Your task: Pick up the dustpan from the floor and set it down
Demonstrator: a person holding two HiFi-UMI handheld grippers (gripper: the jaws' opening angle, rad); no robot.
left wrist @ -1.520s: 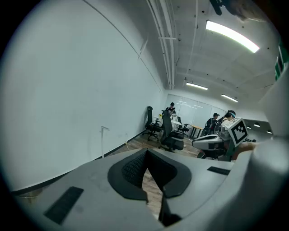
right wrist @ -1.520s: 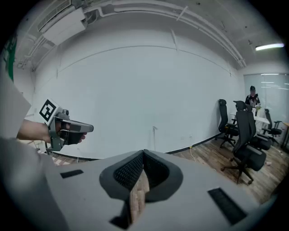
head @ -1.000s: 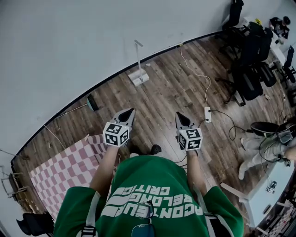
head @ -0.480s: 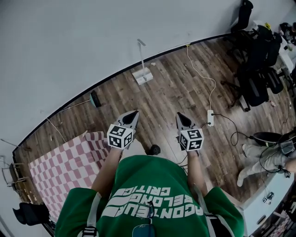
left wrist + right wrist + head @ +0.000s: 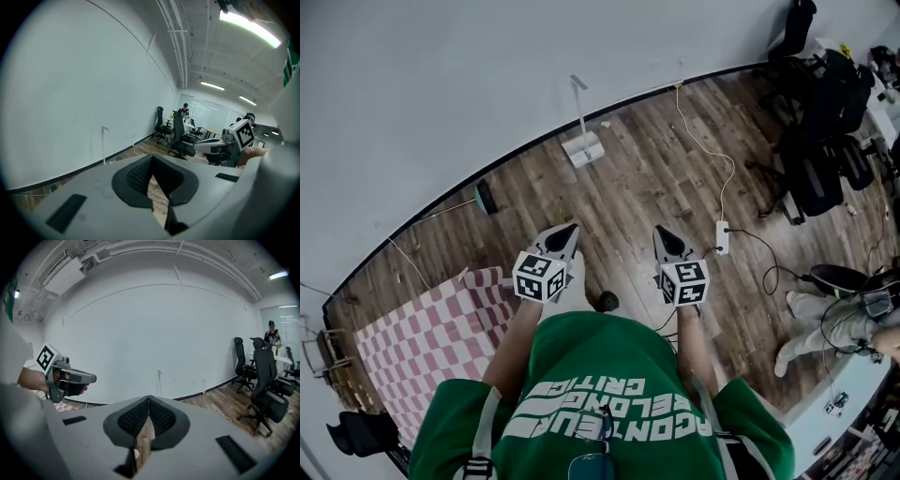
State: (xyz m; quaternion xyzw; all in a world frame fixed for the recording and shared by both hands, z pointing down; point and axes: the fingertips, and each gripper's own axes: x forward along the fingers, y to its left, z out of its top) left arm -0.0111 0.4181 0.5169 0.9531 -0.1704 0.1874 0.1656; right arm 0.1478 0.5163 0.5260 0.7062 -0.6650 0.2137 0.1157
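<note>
The white dustpan (image 5: 583, 149) stands on the wooden floor by the wall, its long thin handle (image 5: 579, 105) upright. That handle also shows as a pale pole against the wall in the left gripper view (image 5: 103, 145) and the right gripper view (image 5: 160, 383). My left gripper (image 5: 566, 231) and right gripper (image 5: 660, 232) are held side by side in the air, well short of the dustpan and pointing toward it. Both are shut, with nothing between their jaws. Seen from their own cameras, the left gripper (image 5: 152, 157) and the right gripper (image 5: 149, 399) have their tips touching.
A pink-and-white checkered mat (image 5: 422, 337) lies at the left. A power strip (image 5: 721, 234) with cables is on the floor at the right. Black office chairs (image 5: 811, 141) crowd the far right. A seated person (image 5: 825, 309) and a white table (image 5: 839, 394) are at the lower right.
Both grippers have shifted slightly forward with the person, toward the wall. They stay shut. The dustpan has not moved.
</note>
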